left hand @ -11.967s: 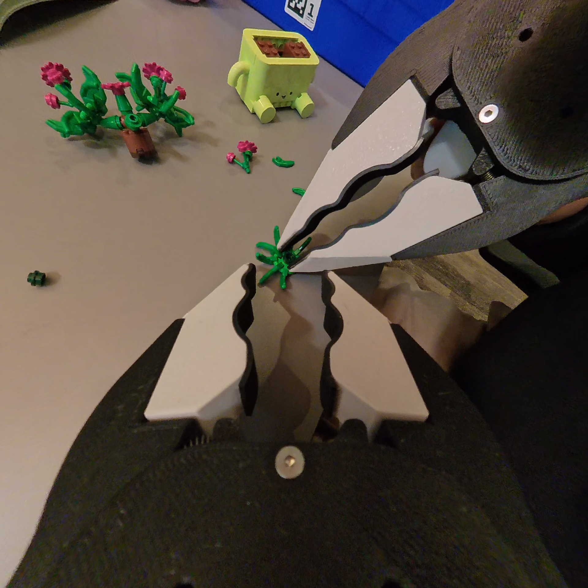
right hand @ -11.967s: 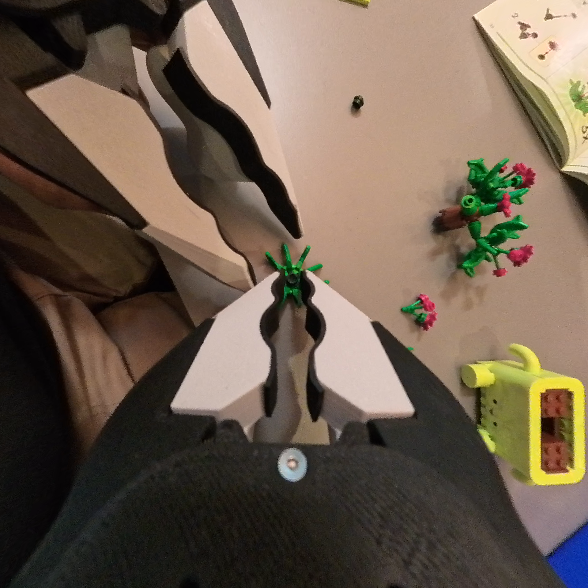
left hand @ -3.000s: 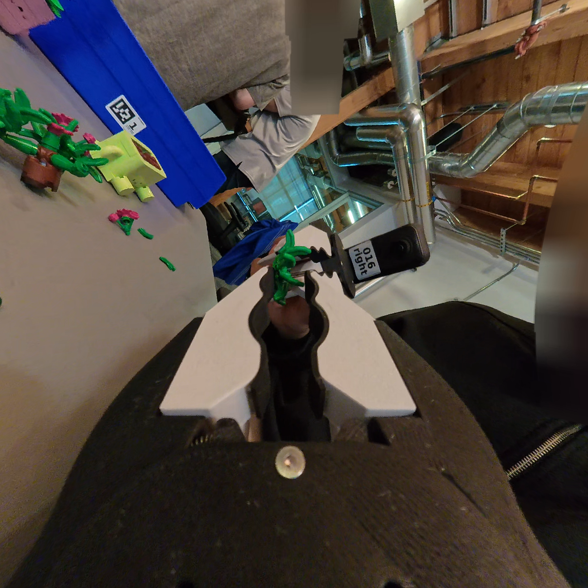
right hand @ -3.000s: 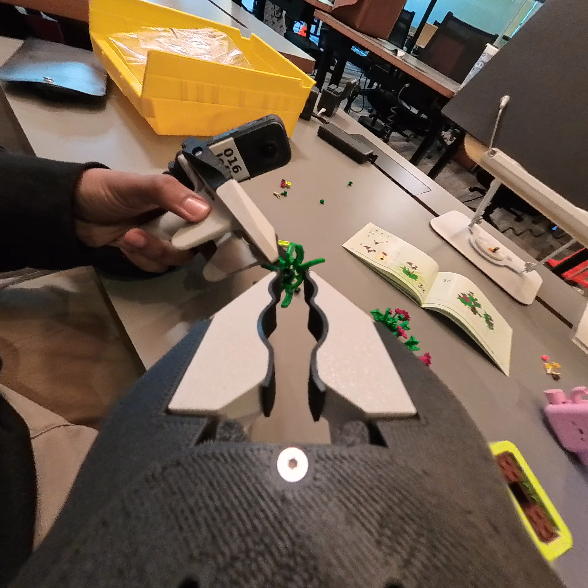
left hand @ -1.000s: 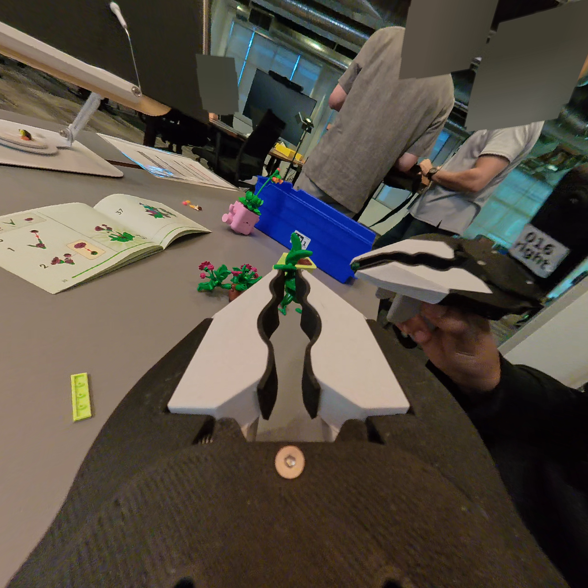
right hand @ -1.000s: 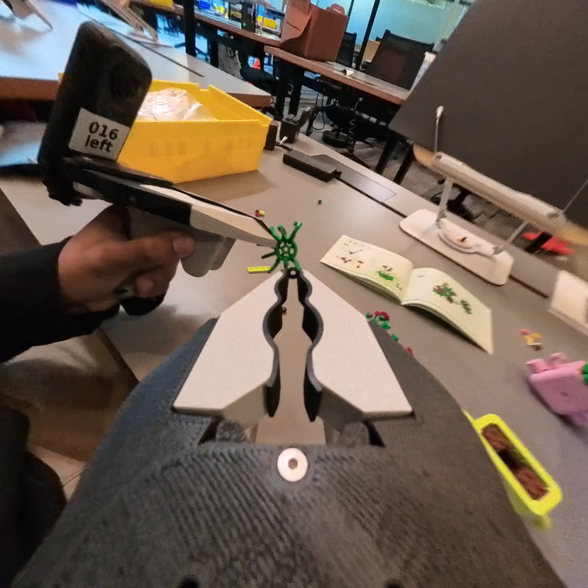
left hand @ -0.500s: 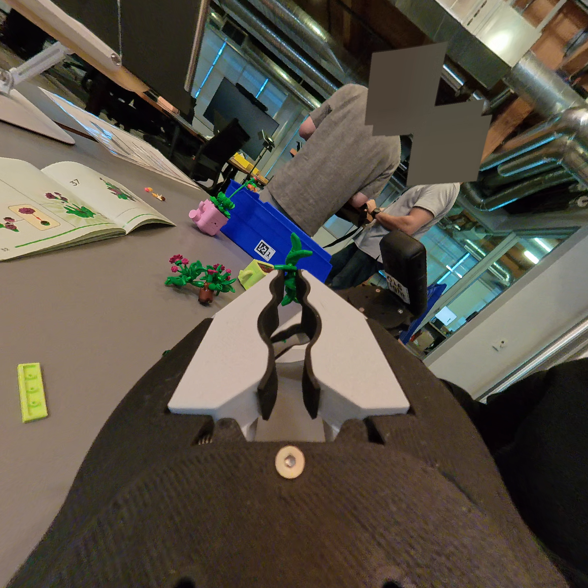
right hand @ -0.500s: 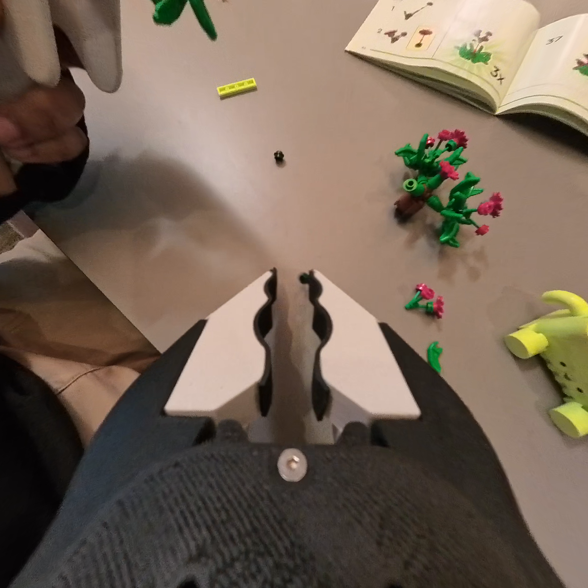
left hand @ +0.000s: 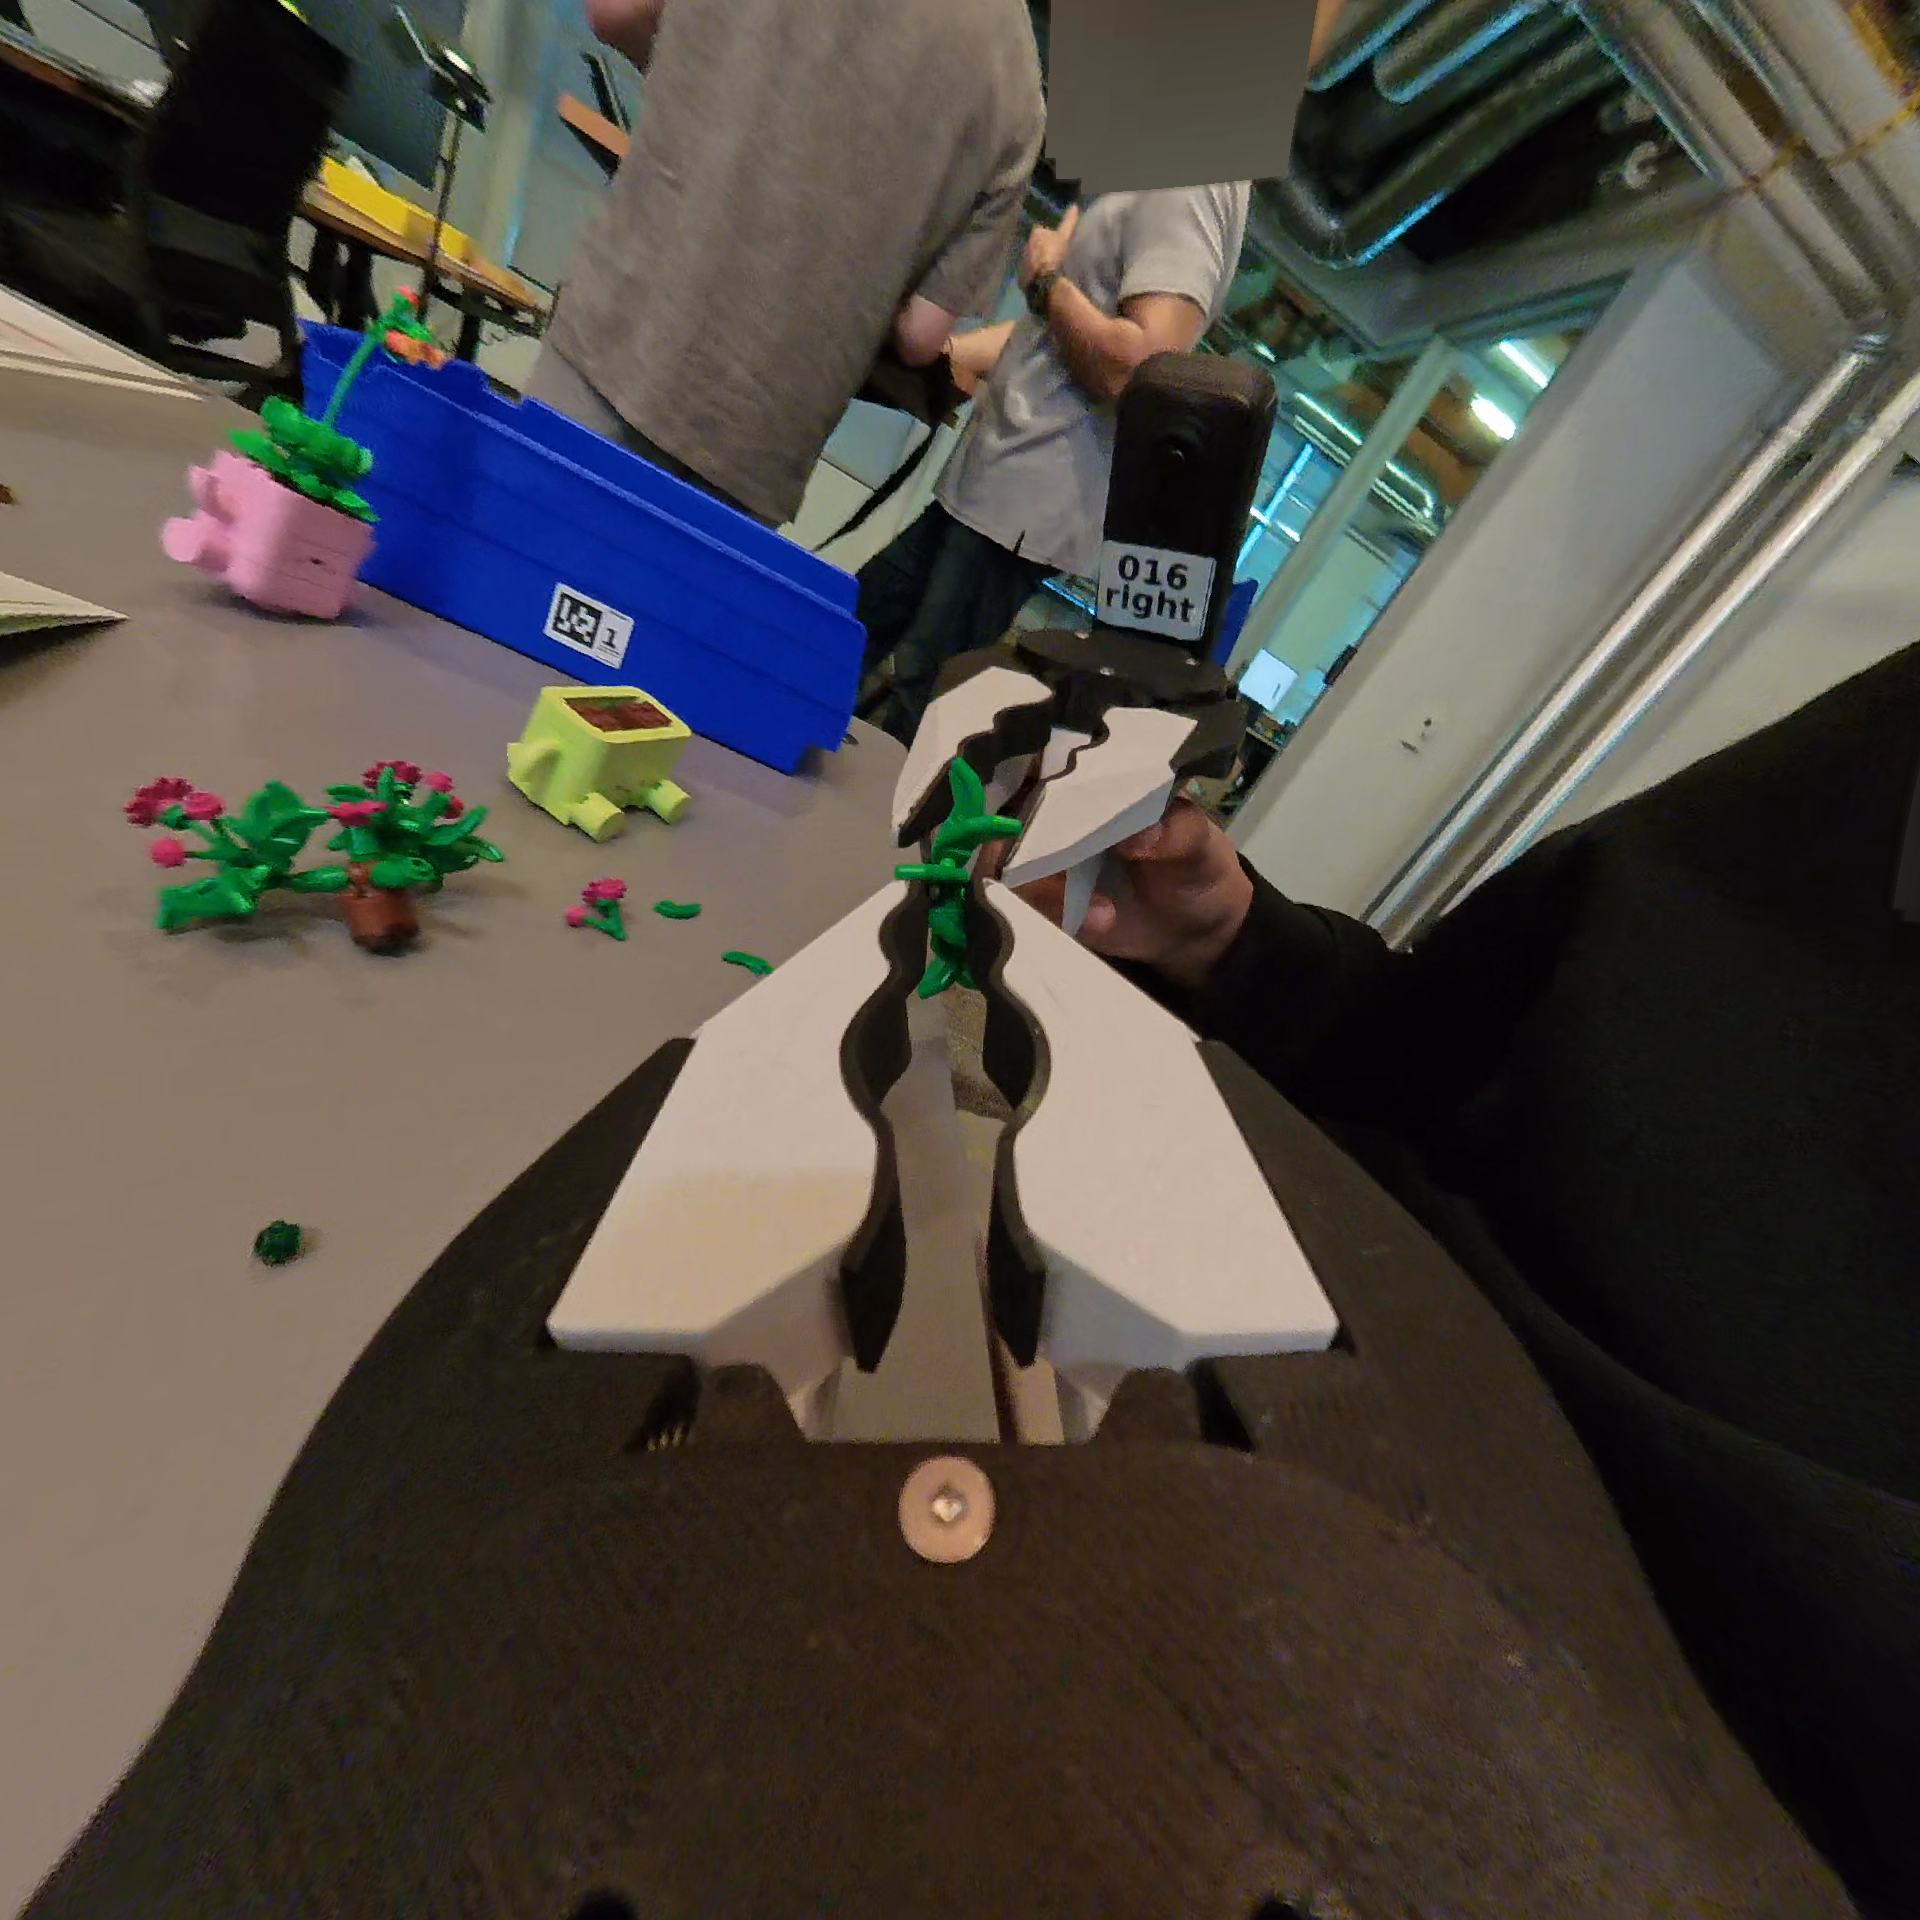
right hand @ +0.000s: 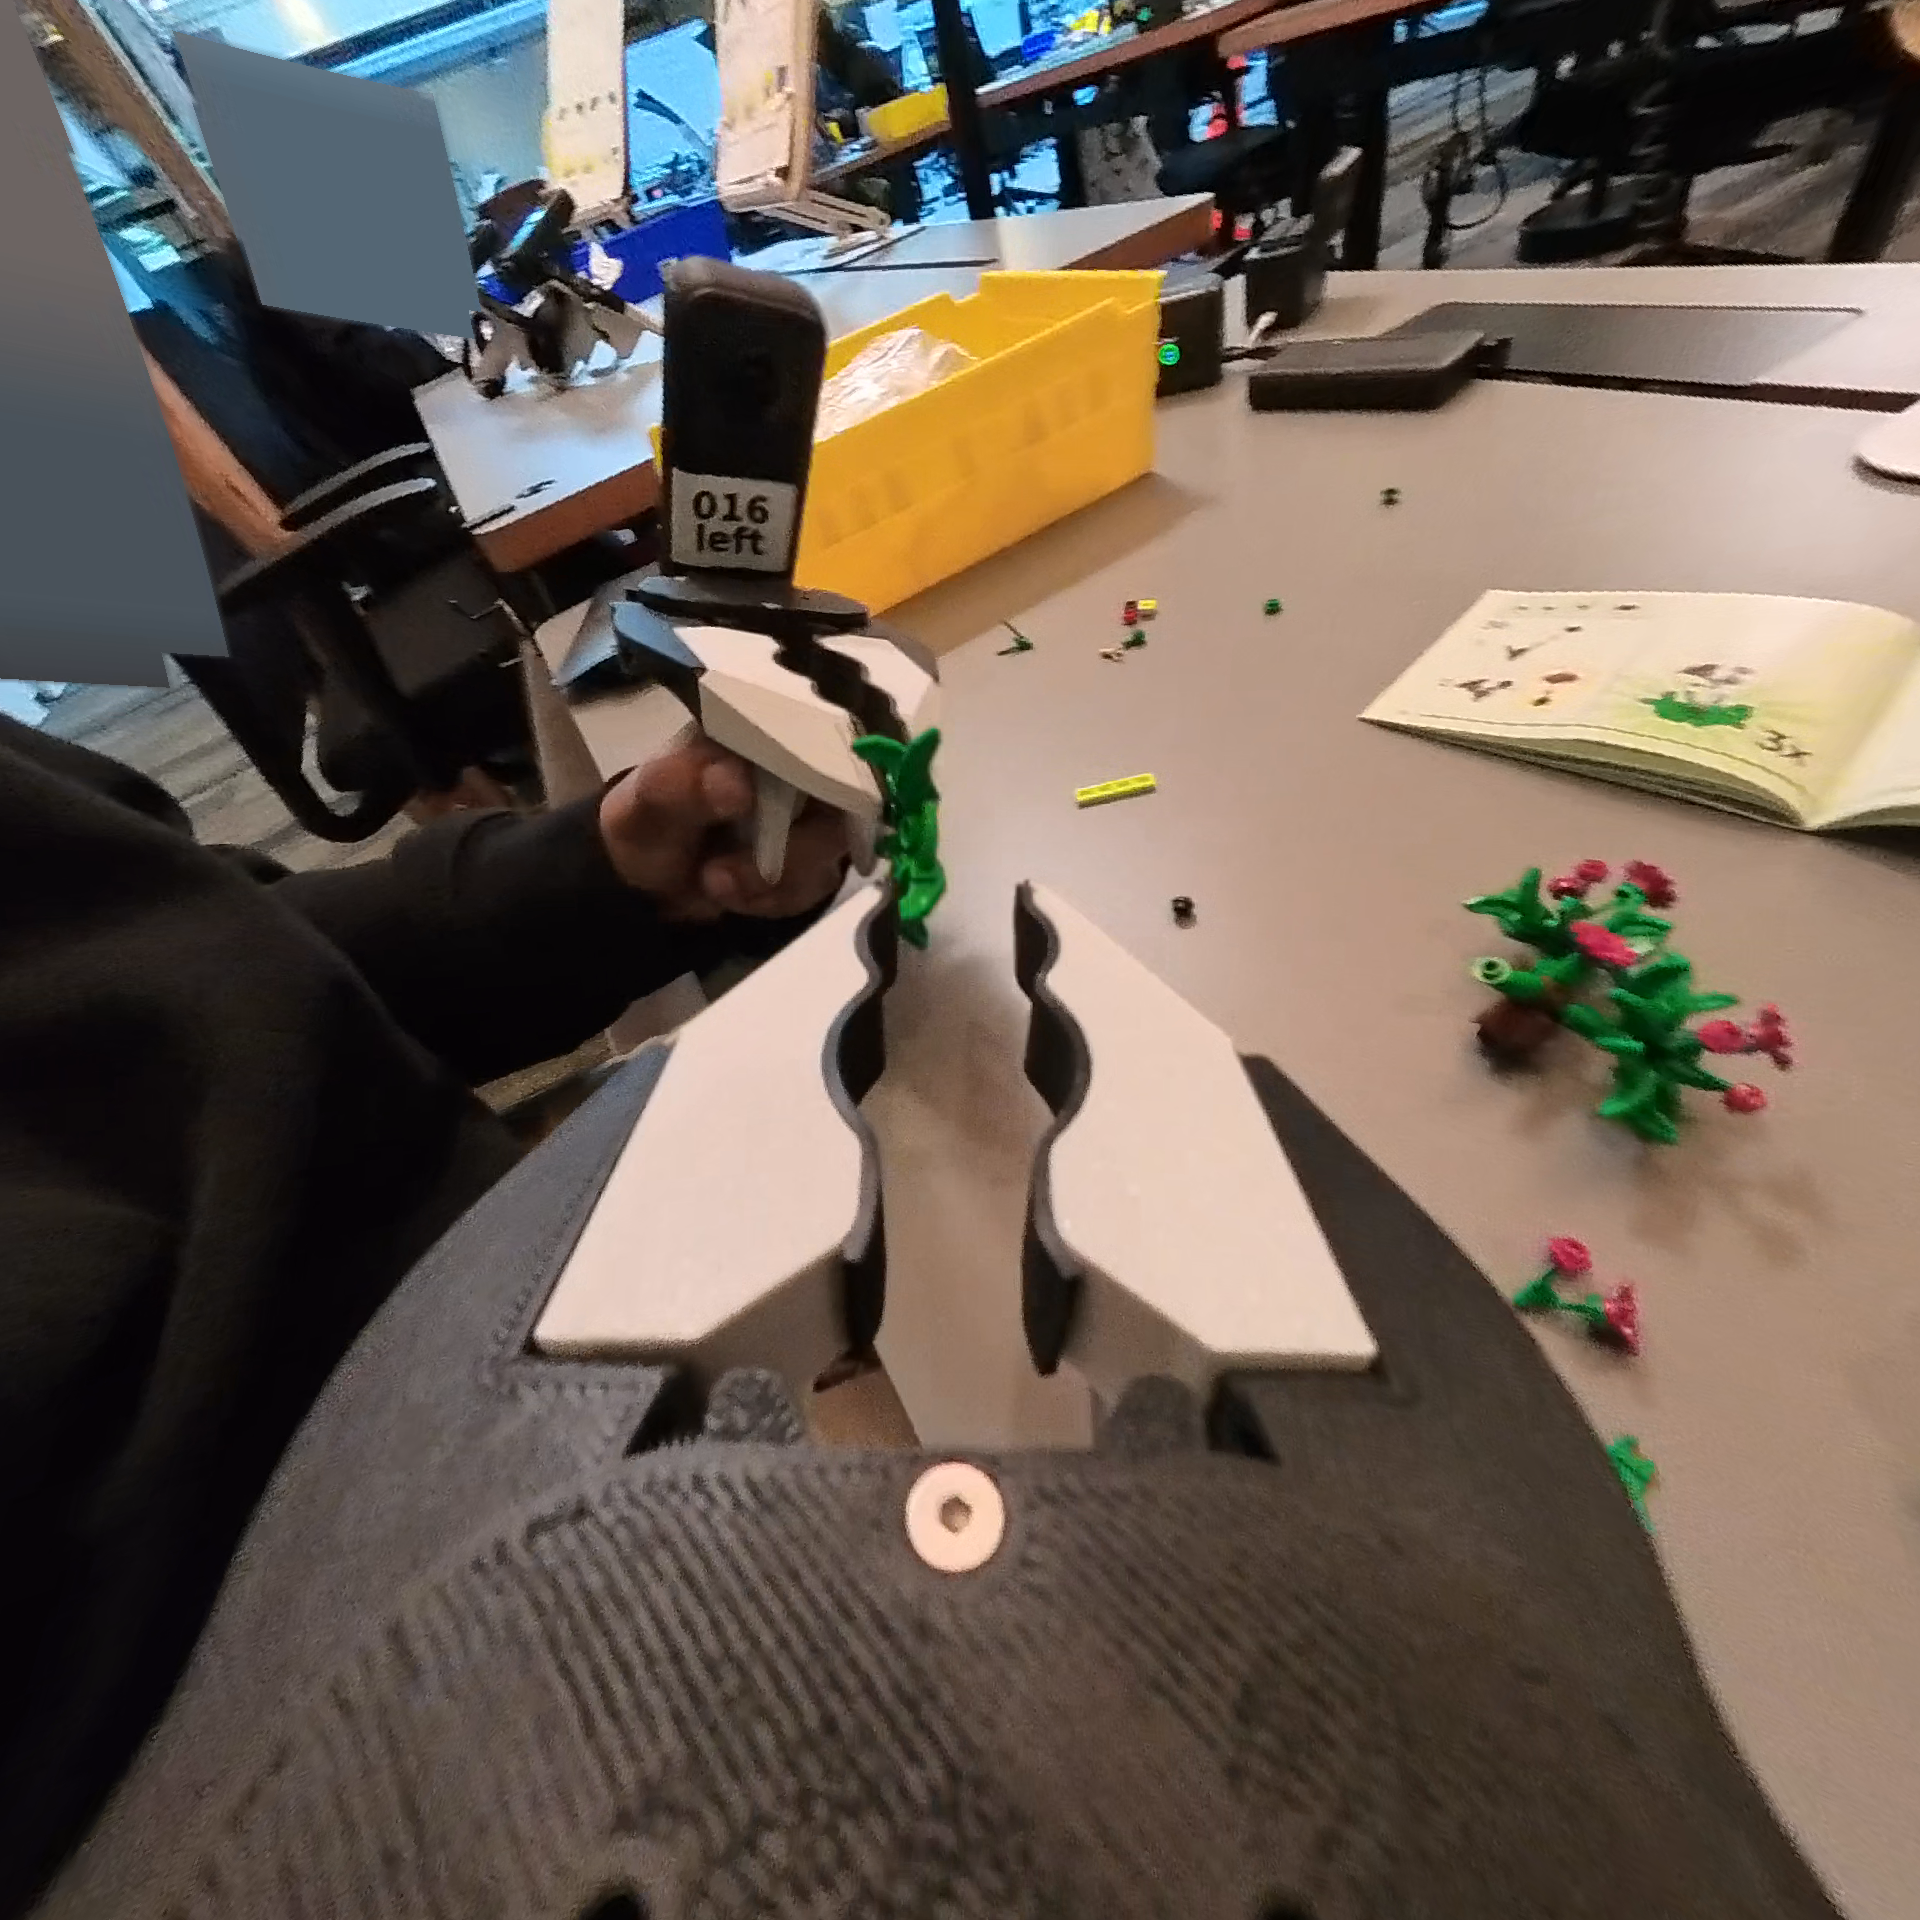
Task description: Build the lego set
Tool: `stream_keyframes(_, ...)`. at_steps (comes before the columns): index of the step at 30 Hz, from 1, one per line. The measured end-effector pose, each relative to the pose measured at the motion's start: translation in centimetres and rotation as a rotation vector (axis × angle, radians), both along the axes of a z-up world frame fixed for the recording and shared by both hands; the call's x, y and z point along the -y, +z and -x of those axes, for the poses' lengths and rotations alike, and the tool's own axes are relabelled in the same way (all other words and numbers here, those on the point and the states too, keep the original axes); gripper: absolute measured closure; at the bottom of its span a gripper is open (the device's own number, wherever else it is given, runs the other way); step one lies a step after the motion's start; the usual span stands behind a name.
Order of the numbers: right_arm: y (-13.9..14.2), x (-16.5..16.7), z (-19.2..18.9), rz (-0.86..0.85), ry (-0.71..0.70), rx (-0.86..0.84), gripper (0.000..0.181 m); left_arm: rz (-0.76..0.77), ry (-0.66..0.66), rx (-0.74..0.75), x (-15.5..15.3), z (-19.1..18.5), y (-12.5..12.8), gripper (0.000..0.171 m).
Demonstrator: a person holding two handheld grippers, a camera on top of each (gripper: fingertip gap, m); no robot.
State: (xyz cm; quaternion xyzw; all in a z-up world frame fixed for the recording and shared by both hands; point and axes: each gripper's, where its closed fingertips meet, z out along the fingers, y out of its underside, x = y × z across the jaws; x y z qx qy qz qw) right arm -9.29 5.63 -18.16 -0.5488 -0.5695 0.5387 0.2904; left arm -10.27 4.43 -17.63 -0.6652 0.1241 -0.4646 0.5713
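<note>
My left gripper (left hand: pixel 948 891) is shut on a green leafy plant piece (left hand: pixel 951 873) and holds it in the air above the table's near edge. The piece also shows in the right wrist view (right hand: pixel 909 821), pinched at the tip of the left gripper (right hand: pixel 883 821). My right gripper (right hand: pixel 951 899) is open and empty, its left fingertip just beside the piece. It faces the left gripper and also shows in the left wrist view (left hand: pixel 997 821). A flower plant with pink blooms and a brown base (left hand: pixel 312 852) (right hand: pixel 1621 1008) lies on the grey table. A lime-green pot (left hand: pixel 597 753) stands behind it.
A small pink flower sprig (left hand: pixel 601 906) (right hand: pixel 1584 1299), loose green leaves (left hand: pixel 748 961) and a dark stud (left hand: pixel 277 1242) (right hand: pixel 1181 910) lie on the table. An open booklet (right hand: pixel 1662 696), a lime plate (right hand: pixel 1115 792), a yellow bin (right hand: pixel 987 447), a blue bin (left hand: pixel 582 551) and a pink pot (left hand: pixel 270 530) stand farther off. People stand behind. Only a small space, under 4 cm, lies between the two pairs of fingers. The lime-green pot (left hand: pixel 597 753) is about equally far from each gripper, around 20 cm.
My right gripper let go of the green piece, swung down over the table, then came back up open beside it. My left gripper has kept hold of the piece throughout.
</note>
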Motion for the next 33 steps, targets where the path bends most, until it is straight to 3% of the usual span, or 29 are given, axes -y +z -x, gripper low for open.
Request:
stream_keyframes(6,0.1,1.4,0.0,-0.02,0.061,0.001,0.165,0.012,-0.044,-0.04,0.2,-1.1,-0.6,0.168)
stream_keyframes(10,-0.3,1.3,0.0,-0.052,0.054,0.016,0.178,0.008,-0.052,-0.055,0.2,-1.4,-0.7,0.168)
stream_keyframes(11,-0.4,1.3,0.0,-0.07,0.051,0.025,0.179,0.017,-0.024,-0.064,-0.1,-1.1,-0.9,0.163)
stream_keyframes(13,-0.5,0.7,0.1,-0.148,0.008,0.023,0.181,0.04,0.082,-0.075,-1.1,0.3,-1.3,0.133)
stream_keyframes(16,-1.6,-0.8,0.3,-0.477,-0.115,0.065,0.181,0.065,0.207,-0.054,-1.8,2.9,-1.4,0.116)
stream_keyframes(21,-7.8,-1.6,0.1,-1.148,-0.144,0.418,0.18,0.093,0.255,-0.038,-1.8,4.7,-1.7,0.122)
stream_keyframes(23,-8.8,-1.0,0.3,-1.293,-0.108,0.449,0.18,0.106,0.263,-0.04,-1.9,4.8,-1.9,0.123)
stream_keyframes(26,-9.6,0.1,0.4,-1.256,-0.068,0.472,0.179,0.114,0.262,-0.055,-1.9,4.7,-2.1,0.125)
stream_keyframes(29,-9.9,0.2,0.0,-1.204,-0.051,0.507,0.159,0.128,0.256,-0.069,-2.0,4.6,-2.4,0.126)
stream_keyframes(33,-8.8,0.5,-0.7,-1.016,-0.049,0.449,0.156,0.142,0.231,-0.061,-1.9,4.2,-2.6,0.127)
